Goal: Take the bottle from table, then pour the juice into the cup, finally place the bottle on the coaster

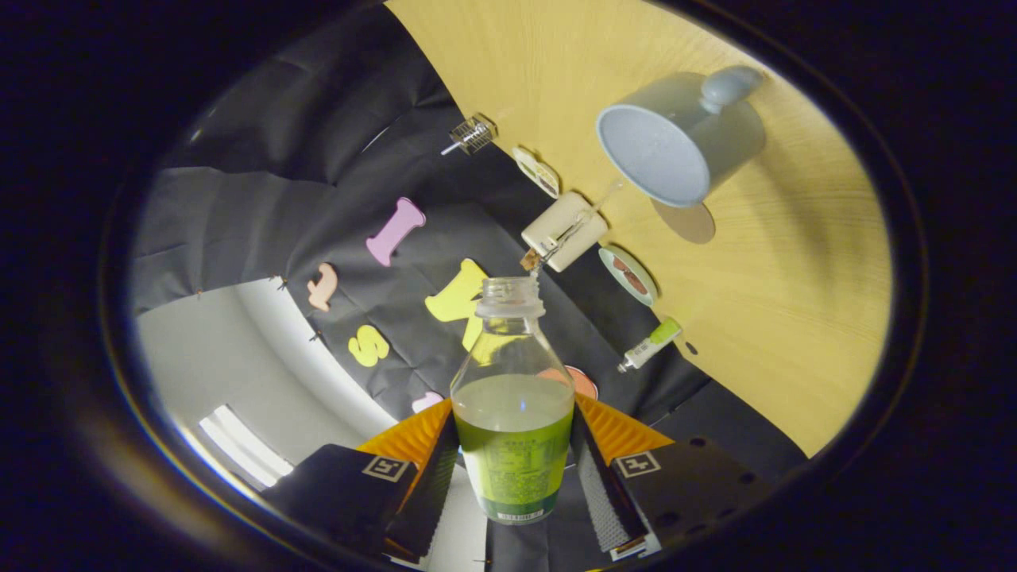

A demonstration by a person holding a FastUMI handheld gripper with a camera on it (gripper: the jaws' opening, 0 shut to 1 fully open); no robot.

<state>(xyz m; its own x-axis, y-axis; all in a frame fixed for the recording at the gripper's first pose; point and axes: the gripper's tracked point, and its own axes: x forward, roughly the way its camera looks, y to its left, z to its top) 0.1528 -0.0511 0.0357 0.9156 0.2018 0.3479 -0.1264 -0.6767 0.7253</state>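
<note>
Two fingers of your hand-held gripper point(515, 469) are closed against the bottle point(512, 413), one pressing each side of its labelled lower body, so you have it firmly clamped between them. The bottle has no cap on and its neck points away from the fingers; the green juice fills it to just above the label. The whole view is tilted, so the wooden surface point(794, 302) runs slantwise beyond the bottle's mouth. The cup point(675, 139), pale blue with a handle, stands on that surface, well beyond the bottle's mouth, with its open mouth facing the camera. The round brown coaster point(688, 222) lies flat just beside the cup. A white box point(562, 229) sits at the surface's edge, just beyond the bottle's neck, and a small tube point(650, 344) lies near it.
</note>
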